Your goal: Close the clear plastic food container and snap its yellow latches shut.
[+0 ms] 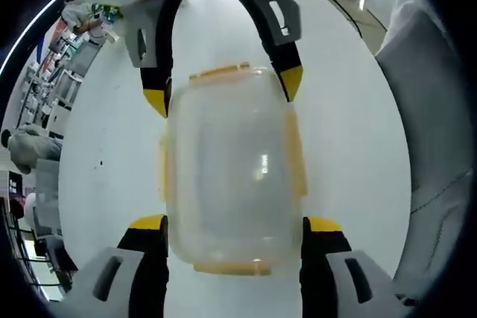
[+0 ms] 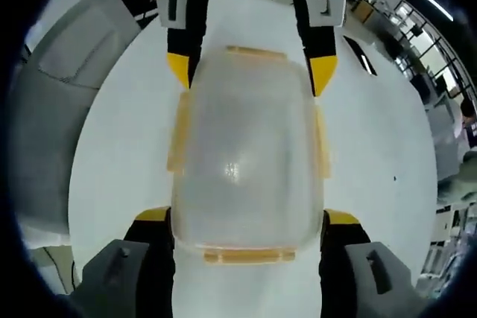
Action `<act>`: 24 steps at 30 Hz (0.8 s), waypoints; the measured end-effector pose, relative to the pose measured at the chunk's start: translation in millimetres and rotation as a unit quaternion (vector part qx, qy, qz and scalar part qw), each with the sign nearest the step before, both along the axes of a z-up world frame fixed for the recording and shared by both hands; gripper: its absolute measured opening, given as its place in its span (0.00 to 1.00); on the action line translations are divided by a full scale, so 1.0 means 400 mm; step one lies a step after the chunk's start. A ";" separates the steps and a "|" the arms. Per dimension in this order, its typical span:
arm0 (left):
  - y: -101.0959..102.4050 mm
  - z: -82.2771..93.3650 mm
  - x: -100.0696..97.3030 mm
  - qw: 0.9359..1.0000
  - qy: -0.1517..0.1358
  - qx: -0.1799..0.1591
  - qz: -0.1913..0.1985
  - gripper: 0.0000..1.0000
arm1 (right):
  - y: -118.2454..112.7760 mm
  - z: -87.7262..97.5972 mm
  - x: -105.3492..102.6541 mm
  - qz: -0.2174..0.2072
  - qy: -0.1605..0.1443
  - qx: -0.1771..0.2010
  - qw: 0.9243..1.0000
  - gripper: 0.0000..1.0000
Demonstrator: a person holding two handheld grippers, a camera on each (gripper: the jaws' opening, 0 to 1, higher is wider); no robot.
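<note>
The clear plastic food container (image 1: pixel 231 176) (image 2: pixel 246 154) lies lid-up on a white table (image 1: pixel 350 109), its lid seated on top. Yellow latches run along both long sides (image 1: pixel 297 156) (image 2: pixel 177 139) and both short ends (image 1: pixel 232 266) (image 2: pixel 250 256). My left gripper (image 1: pixel 235 223) (image 2: pixel 250 71) straddles one end, its yellow-tipped jaws against the two long sides. At the opposite end my right gripper (image 2: pixel 247 217) (image 1: pixel 223 91) does the same. I cannot tell whether the latches are snapped down.
A person's grey sleeve (image 1: pixel 428 147) (image 2: pixel 59 102) lies along one side of the table. Beyond the table edge is a room with shelves and desks (image 1: pixel 45 94) (image 2: pixel 447 117).
</note>
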State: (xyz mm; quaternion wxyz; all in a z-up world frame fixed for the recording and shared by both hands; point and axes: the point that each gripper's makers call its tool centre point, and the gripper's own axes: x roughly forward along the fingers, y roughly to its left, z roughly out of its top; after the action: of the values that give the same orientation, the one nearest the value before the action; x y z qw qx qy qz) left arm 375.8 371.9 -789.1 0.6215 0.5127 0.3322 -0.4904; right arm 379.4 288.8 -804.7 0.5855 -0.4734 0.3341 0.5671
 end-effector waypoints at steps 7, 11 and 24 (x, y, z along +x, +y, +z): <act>0.021 0.003 0.090 0.996 -0.082 0.041 -0.018 0.62 | 0.005 0.002 0.062 -0.034 -0.003 0.016 0.999 0.75; 0.026 0.001 0.114 0.995 -0.095 0.040 -0.014 0.54 | -0.002 0.002 0.090 -0.029 -0.023 0.017 0.999 0.74; 0.038 -0.002 0.151 0.991 -0.124 0.048 -0.019 0.54 | -0.006 0.015 0.142 -0.010 -0.073 0.010 0.997 0.69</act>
State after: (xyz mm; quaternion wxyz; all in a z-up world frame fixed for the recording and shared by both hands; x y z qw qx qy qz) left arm 436.0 387.1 -789.9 0.6233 0.6051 0.2660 -0.4178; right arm 436.0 286.3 -798.8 0.6187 -0.5042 0.2895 0.5284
